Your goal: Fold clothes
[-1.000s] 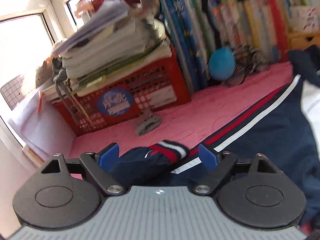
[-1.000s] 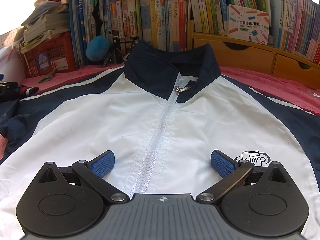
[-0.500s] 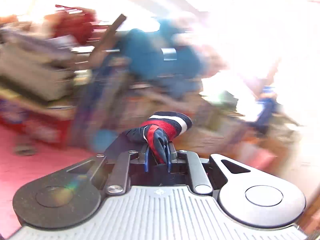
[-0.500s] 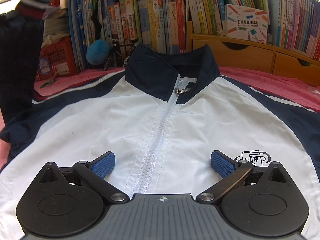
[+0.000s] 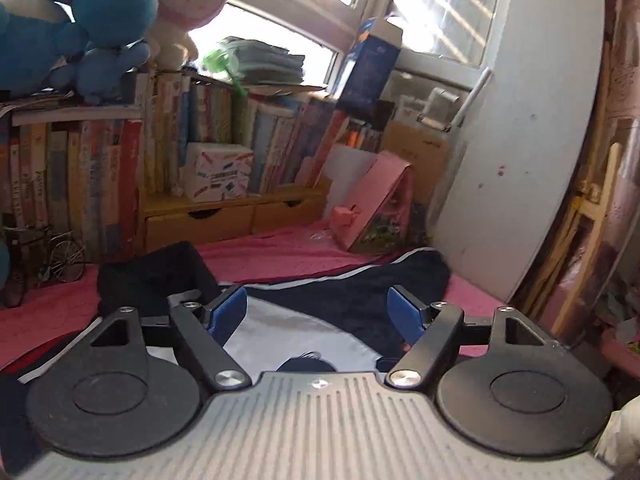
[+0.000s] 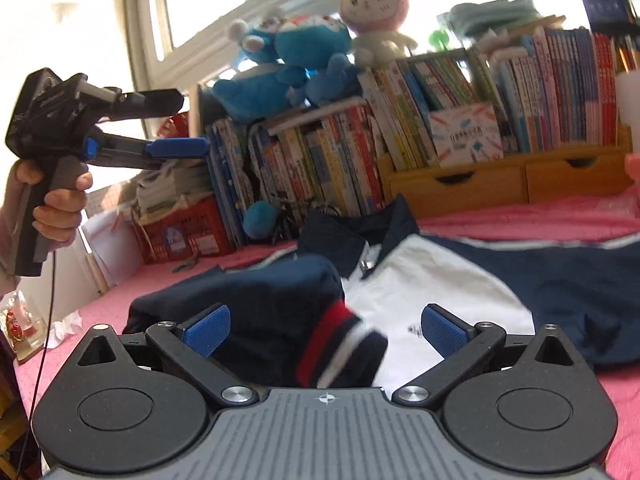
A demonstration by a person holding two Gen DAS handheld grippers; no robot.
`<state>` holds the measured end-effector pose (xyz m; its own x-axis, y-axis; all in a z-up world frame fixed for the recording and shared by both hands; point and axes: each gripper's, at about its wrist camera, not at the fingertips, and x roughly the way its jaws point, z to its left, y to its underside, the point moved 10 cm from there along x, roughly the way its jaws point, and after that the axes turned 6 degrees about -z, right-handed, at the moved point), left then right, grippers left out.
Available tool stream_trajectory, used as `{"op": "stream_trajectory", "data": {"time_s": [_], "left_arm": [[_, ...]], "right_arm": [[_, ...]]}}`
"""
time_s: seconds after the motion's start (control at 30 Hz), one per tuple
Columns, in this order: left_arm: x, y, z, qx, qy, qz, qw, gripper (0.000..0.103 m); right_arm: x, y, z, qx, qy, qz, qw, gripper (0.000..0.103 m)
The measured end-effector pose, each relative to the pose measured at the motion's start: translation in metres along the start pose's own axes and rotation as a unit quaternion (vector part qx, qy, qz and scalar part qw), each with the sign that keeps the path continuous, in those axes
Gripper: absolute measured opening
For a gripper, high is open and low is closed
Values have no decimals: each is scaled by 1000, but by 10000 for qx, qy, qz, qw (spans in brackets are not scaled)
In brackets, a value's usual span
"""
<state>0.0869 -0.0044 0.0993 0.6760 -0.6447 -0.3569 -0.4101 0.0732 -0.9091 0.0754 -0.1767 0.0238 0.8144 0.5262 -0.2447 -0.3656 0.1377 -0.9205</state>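
Lying flat on pink bedspread: navy-and-white jacket, collar toward bookshelf. One navy sleeve folded across white front, striped red-white cuff resting between right gripper fingers, untouched. Right gripper jaws spread wide, empty, low over jacket. Left gripper jaws also apart, nothing held; white chest panel and far navy sleeve beneath and ahead. Right view shows left gripper raised well above bed, held by hand.

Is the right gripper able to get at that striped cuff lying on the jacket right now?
Probably yes: the right gripper is open, and the striped cuff lies on the jacket between its blue pads, uncovered.
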Motion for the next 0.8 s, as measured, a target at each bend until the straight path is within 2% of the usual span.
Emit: {"op": "stream_trajectory", "data": {"time_s": [0.07,0.2,0.23,0.27,0.3,0.33,0.37,0.43,0.5,0.63,0.73,0.8], "left_arm": [[-4,20,11,346,-396,282,9982,77],[-17,61,8,766,-532,671,9934,80],[-19,70,6,813,-528,740,9925,80],[-17,76,5,838,-558,788,9918,83],[-15,86,5,876,-642,852,9904,83],[-12,94,5,942,-765,924,9883,83],[-6,99,4,1094,-872,961,9855,83],[3,110,-2,1644,-1083,983,9755,83],[13,119,-12,2338,-1236,917,9600,83],[39,129,-33,3677,-1579,616,9143,83],[63,138,-46,4350,-1787,554,8808,85],[76,142,-51,4639,-1931,498,8631,85]], "right_arm": [[11,7,-6,216,53,151,9996,102],[33,19,-16,633,134,440,9969,102],[41,19,-15,763,116,531,9956,95],[49,21,-17,1008,138,715,9922,83],[57,24,-19,1251,160,899,9879,45],[64,27,-21,1493,182,1082,9827,34],[70,28,-23,1771,161,1211,9766,28],[67,23,-27,2405,-126,1191,9632,21],[60,18,-29,3061,-462,1137,9441,20],[50,5,-36,4019,-982,1107,9036,16],[45,-3,-34,4386,-1259,1078,8833,16],[43,-6,-31,4501,-1405,1076,8753,16]]}}
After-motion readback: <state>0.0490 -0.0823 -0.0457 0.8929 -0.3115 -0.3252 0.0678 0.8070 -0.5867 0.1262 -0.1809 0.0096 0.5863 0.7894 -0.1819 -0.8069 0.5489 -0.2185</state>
